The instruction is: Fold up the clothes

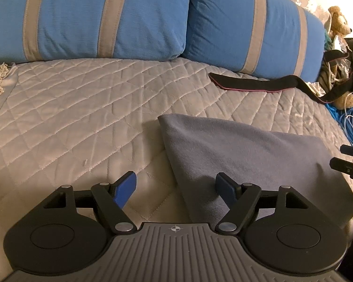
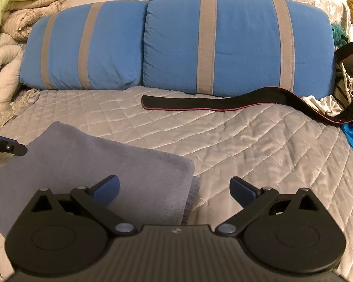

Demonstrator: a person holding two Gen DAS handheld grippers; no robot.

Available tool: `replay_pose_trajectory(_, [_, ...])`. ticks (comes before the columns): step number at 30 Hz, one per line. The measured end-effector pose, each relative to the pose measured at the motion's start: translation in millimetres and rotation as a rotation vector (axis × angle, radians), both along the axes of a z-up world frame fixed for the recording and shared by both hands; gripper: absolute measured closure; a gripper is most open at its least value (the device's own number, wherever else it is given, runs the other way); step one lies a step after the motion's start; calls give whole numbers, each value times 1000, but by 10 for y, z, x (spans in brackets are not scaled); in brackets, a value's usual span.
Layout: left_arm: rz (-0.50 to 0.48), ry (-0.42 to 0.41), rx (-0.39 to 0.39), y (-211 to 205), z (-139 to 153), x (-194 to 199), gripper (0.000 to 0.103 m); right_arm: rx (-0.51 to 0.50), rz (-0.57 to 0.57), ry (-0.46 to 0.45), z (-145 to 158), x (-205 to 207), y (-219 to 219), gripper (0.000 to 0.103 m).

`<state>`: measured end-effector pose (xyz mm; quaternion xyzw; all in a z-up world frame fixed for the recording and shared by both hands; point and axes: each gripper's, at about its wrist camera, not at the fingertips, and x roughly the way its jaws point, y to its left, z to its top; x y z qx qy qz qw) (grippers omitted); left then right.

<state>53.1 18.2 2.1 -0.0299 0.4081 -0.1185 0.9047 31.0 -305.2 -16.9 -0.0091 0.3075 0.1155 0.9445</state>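
Both claws gape wide and empty over the bed [image 1: 70, 108]. The left claw [image 1: 176, 189] and right claw [image 2: 175, 189] each straddle an edge of the folded cloth [image 1: 247, 155], lying flat on the quilt.

You have no readable words, brands or numbers in either view. The only sign is a small crosshair mark [image 1: 175, 229] on the ribbed grey body of your left gripper [image 1: 176, 189]; a similar mark on your right gripper [image 2: 175, 189] is too blurred to make out.
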Motion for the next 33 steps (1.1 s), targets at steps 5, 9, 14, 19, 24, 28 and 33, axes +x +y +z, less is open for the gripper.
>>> replay_pose_trajectory(5, [-4, 63, -88, 67, 23, -6, 30, 98, 37, 84, 3, 52, -122, 0])
replay_pose_trajectory(9, [-21, 140, -259, 184, 45, -64, 30, 251, 75, 197, -37, 114, -263, 0])
replay_pose_trajectory(14, [-19, 232, -390, 270, -44, -73, 30, 425, 73, 336, -155, 196, -398, 0])
replay_pose_trajectory(19, [25, 344, -480, 380, -280, 41, 30, 566, 51, 416, -283, 234, -532, 0])
replay_pose_trajectory(24, [51, 408, -657, 515, -492, 122, 30, 707, 28, 496, -411, 273, -666, 0])
replay_pose_trajectory(28, [35, 468, -812, 548, -683, 150, 30, 820, 9, 560, -513, 305, -773, 1])
replay_pose_trajectory(33, [25, 462, -848, 555, -752, 152, 30, 864, -2, 584, -578, 341, -801, 1])
